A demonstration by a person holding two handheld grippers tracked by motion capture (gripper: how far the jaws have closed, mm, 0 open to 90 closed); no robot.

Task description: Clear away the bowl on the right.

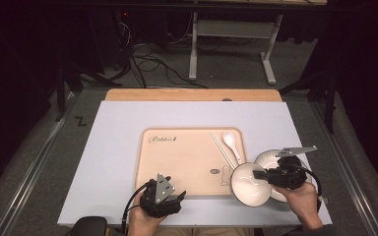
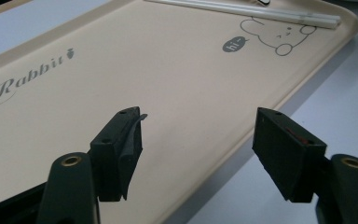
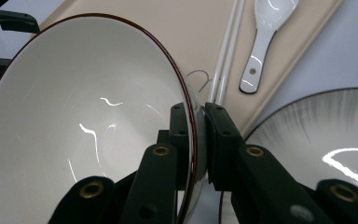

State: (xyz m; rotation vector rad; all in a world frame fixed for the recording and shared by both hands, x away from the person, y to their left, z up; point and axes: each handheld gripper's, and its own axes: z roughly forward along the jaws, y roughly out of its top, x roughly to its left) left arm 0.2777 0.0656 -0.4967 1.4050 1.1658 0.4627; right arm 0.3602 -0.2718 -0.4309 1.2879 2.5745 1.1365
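Observation:
A white bowl (image 1: 248,184) with a dark red rim is held tilted at the front right corner of the beige tray (image 1: 187,152). My right gripper (image 1: 262,174) is shut on the bowl's rim (image 3: 193,135), one jaw inside the wall and one outside. In the right gripper view the bowl (image 3: 84,121) stands almost on edge. My left gripper (image 1: 178,196) hovers at the tray's front edge. Its jaws stand open with nothing between them (image 2: 198,135), over the bare tray (image 2: 168,70).
White chopsticks (image 1: 221,147) and a white spoon (image 1: 230,142) lie along the tray's right side. A grey-streaked plate (image 1: 270,158) sits on the white table right of the tray, under my right gripper. The tray's left and middle are bare.

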